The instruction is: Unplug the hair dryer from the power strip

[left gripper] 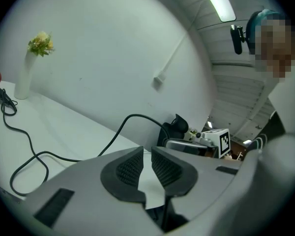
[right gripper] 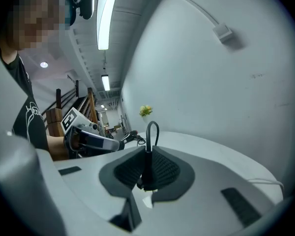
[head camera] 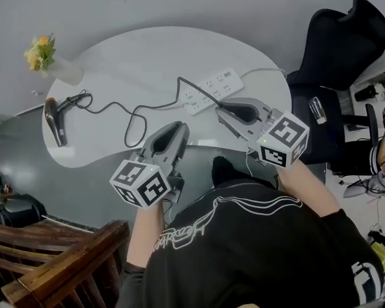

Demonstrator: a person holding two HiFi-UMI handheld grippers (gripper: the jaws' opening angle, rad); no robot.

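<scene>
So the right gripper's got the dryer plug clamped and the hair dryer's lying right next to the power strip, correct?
Not quite. The right gripper is clamped on the black plug, but the hair dryer isn't next to the power strip. It lies at the left end of the table, by the vase, well apart from the strip. The head view shows this.

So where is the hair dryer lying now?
The hair dryer lies at the table's left edge in the head view, just below the flower vase.
</scene>
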